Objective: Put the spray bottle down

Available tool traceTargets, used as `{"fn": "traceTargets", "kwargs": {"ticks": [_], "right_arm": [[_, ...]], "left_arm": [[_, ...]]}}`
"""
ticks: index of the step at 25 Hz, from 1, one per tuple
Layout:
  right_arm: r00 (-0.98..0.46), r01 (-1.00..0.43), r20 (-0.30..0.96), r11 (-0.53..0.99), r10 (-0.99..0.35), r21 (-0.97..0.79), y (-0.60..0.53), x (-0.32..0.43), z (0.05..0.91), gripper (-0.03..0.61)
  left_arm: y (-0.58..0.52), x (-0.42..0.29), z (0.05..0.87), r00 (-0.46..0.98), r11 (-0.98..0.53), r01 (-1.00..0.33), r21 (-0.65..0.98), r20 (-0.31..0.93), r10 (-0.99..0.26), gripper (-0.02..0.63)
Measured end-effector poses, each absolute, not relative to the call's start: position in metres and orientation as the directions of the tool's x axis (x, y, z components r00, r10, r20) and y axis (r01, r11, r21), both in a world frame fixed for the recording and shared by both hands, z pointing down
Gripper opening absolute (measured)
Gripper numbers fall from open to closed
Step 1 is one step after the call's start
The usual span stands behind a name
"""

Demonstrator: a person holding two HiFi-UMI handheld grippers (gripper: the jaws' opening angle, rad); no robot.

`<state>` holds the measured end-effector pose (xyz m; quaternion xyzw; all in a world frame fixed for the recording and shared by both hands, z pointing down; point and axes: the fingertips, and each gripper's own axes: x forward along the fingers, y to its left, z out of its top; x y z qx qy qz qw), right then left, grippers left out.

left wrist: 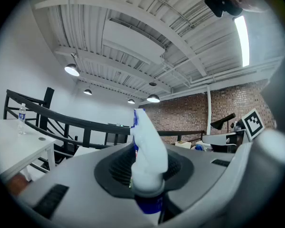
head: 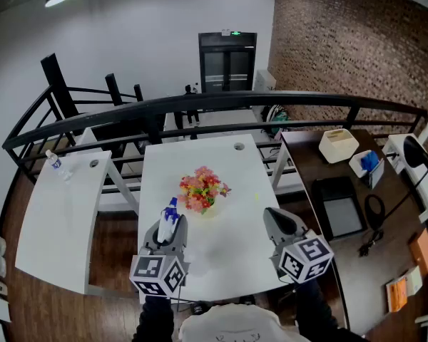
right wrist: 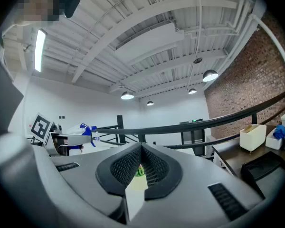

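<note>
Left hand-held gripper is clamped on the spray bottle, whose white head pokes out past the jaw tips over the table. Right hand-held gripper hangs alongside, jaws pinched together on nothing. The put-down hasn't landed yet, I'd say. Flowers sit just ahead of the left one, so the next move is to lower onto the bare patch beneath, settle the base, then release.

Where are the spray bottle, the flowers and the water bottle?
Spray bottle (left wrist: pixel 148 151): left gripper view, on its white spray head.
Flowers (head: pixel 202 189): head view, on the middle of the bunch.
Water bottle (head: pixel 54 162): head view, on its clear body.
</note>
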<state>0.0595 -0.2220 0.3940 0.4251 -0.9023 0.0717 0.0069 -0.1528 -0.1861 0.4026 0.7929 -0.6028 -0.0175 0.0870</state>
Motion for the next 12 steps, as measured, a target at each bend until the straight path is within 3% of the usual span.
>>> {"fn": "traceTargets", "kwargs": {"ticks": [12], "right_arm": [[-0.636, -0.77, 0.077, 0.625, -0.768, -0.128, -0.22, 0.063, 0.397, -0.017]], "left_arm": [[-0.211, -0.113, 0.4, 0.375, -0.372, -0.926, 0.068, 0.041, -0.926, 0.106]]}}
